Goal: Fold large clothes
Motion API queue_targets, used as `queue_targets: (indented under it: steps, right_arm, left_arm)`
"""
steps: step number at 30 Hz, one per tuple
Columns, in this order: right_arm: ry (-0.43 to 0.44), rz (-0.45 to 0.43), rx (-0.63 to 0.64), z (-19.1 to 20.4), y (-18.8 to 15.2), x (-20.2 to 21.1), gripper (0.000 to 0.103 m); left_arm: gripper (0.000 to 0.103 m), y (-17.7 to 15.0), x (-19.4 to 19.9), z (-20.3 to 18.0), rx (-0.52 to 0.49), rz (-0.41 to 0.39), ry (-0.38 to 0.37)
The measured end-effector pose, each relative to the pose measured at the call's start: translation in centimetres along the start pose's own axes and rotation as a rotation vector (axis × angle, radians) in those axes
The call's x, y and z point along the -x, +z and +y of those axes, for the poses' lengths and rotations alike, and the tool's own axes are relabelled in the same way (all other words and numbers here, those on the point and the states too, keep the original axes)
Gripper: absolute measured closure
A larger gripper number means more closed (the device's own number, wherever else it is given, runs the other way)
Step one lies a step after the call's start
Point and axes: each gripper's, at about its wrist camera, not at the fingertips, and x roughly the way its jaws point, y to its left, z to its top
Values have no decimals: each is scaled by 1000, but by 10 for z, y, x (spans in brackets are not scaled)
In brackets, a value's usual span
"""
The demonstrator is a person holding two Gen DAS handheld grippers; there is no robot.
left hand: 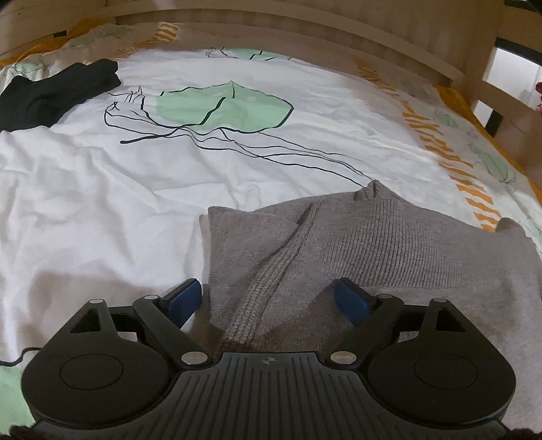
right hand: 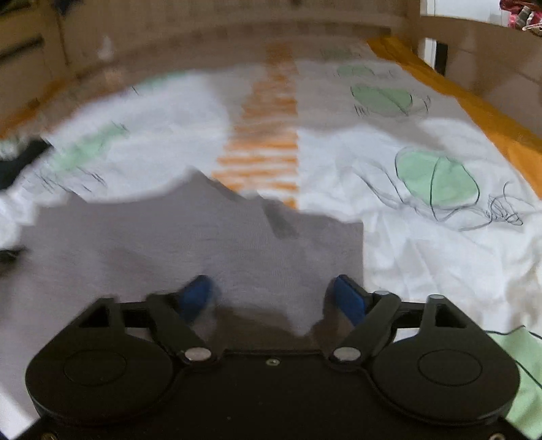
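Observation:
A grey knitted sweater (left hand: 355,237) lies folded on the bed, with a ribbed band running toward the camera. My left gripper (left hand: 267,298) hangs just above the sweater's near left corner, its blue pads (left hand: 184,298) spread wide and pressing on nothing. In the blurred right wrist view the same grey sweater (right hand: 189,237) fills the lower middle. There my right gripper (right hand: 274,294) stands wide open over the sweater's near right part, and its blue pads (right hand: 349,298) are apart from the cloth that passes between them.
The bed cover (left hand: 118,189) is white with green jellyfish prints and orange stripes. A black garment (left hand: 54,91) lies at the far left. A wooden bed frame (left hand: 305,30) runs along the back and right side. An orange edge (right hand: 474,111) borders the cover.

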Motion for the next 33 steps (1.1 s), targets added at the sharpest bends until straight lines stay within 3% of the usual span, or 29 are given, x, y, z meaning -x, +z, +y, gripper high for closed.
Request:
queue_targets:
  steps: [8, 13, 17, 22, 27, 33]
  right_arm:
    - [117, -12, -150, -31, -2, 29, 2]
    - [228, 12, -269, -61, -4, 49, 1]
    - [322, 109, -396, -83, -13, 41, 1]
    - [439, 172, -473, -90, -16, 26, 0]
    - [539, 206, -487, -85, -13, 6, 0]
    - [654, 182, -548, -86, -10, -13, 0]
  left_arm:
    - [15, 6, 12, 4, 42, 1, -27]
    - [15, 7, 51, -15, 18, -79, -73]
    - [15, 4, 74, -43, 11, -116, -142]
    - [15, -5, 80, -86, -54, -94, -236]
    - [15, -15, 74, -119, -114, -74, -274]
    - [15, -18, 61, -145, -120, -75, -291]
